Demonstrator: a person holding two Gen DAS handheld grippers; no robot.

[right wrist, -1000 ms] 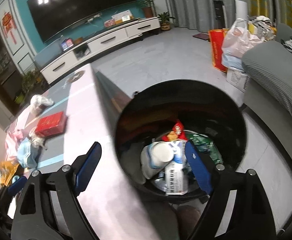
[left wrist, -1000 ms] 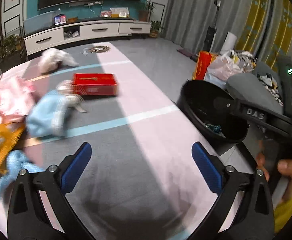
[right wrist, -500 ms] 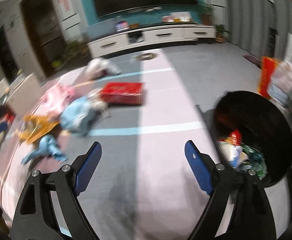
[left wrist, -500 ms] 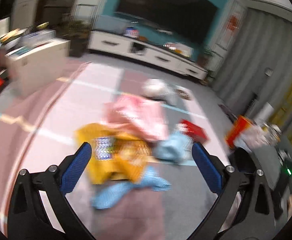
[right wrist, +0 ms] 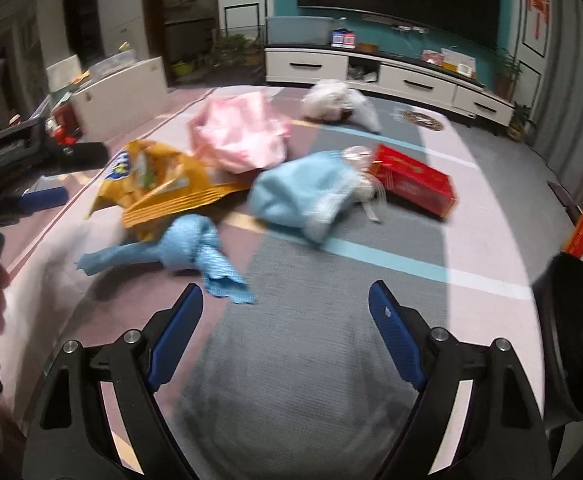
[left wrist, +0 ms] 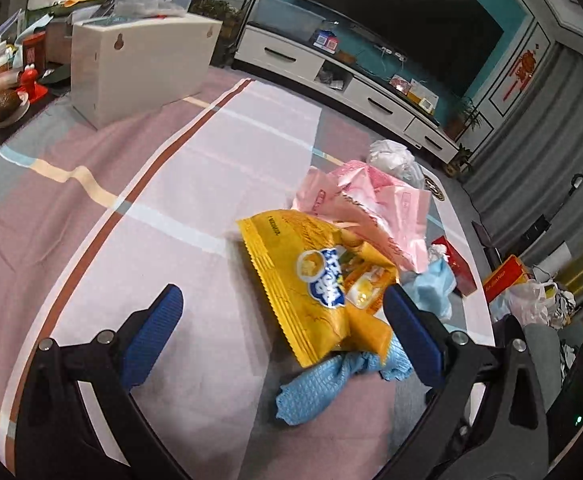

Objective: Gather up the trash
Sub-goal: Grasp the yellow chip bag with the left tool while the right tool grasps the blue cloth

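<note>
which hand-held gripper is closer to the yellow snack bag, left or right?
Left. The left hand-held gripper is right at the yellow snack bag, open, with the bag's lower end reaching between its fingers. The right hand-held gripper is open too, set back with the blue cloth lying between.

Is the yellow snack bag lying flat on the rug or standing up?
Lying flat. The yellow snack bag rests on the rug, its printed face up, one end over the blue cloth.

Ahead of the right gripper (right wrist: 283,316), with its blue pads: a yellow snack bag (right wrist: 159,184), pink wrapper (right wrist: 239,136), light-blue cloth (right wrist: 187,248), red box (right wrist: 415,184).
</note>
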